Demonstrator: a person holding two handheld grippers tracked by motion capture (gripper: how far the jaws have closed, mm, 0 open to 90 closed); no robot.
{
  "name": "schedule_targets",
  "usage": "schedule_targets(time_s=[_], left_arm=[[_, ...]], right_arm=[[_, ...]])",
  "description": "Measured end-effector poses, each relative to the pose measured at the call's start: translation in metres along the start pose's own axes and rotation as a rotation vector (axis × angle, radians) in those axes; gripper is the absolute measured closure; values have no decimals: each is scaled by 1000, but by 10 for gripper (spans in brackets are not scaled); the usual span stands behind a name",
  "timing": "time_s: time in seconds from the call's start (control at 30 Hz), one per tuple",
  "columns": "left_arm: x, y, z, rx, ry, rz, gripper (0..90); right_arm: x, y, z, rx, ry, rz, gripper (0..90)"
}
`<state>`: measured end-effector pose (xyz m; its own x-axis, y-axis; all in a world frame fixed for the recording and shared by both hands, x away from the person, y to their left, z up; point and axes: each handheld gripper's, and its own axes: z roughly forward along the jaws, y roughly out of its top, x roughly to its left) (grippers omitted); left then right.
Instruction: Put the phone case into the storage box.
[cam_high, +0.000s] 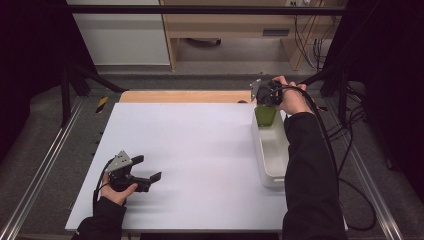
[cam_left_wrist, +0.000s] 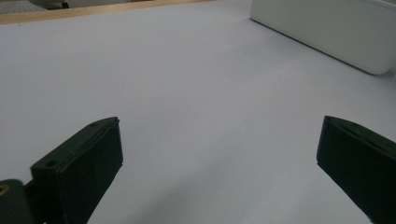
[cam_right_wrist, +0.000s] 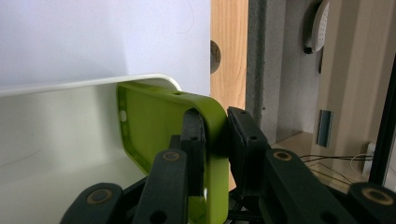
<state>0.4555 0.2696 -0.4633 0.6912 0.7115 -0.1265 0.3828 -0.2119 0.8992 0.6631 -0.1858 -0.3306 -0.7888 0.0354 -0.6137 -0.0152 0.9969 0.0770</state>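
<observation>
The right gripper (cam_high: 266, 96) is pinching a green phone case (cam_right_wrist: 163, 126). One jaw is inside the case and the other is outside, squeezing its wall. The case hangs over the far end of the white tray (cam_high: 272, 150), partly inside it. The left gripper (cam_high: 145, 172) is well apart from the tray, low over the white table (cam_high: 200, 150). Its jaws stand wide apart with nothing between them.
</observation>
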Motion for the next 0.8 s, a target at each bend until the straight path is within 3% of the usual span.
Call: schedule_targets(time_s=[0.23, 0.47, 0.8], left_arm=[[0, 0, 0, -1, -1, 1, 1], [0, 0, 0, -2, -1, 3, 1], [-1, 1, -1, -2, -1, 9, 0]], right_arm=[[1, 1, 0, 8, 3, 10, 616], [-1, 1, -8, -14, -30, 61, 464], [0, 2, -29, -113, -61, 217, 273]])
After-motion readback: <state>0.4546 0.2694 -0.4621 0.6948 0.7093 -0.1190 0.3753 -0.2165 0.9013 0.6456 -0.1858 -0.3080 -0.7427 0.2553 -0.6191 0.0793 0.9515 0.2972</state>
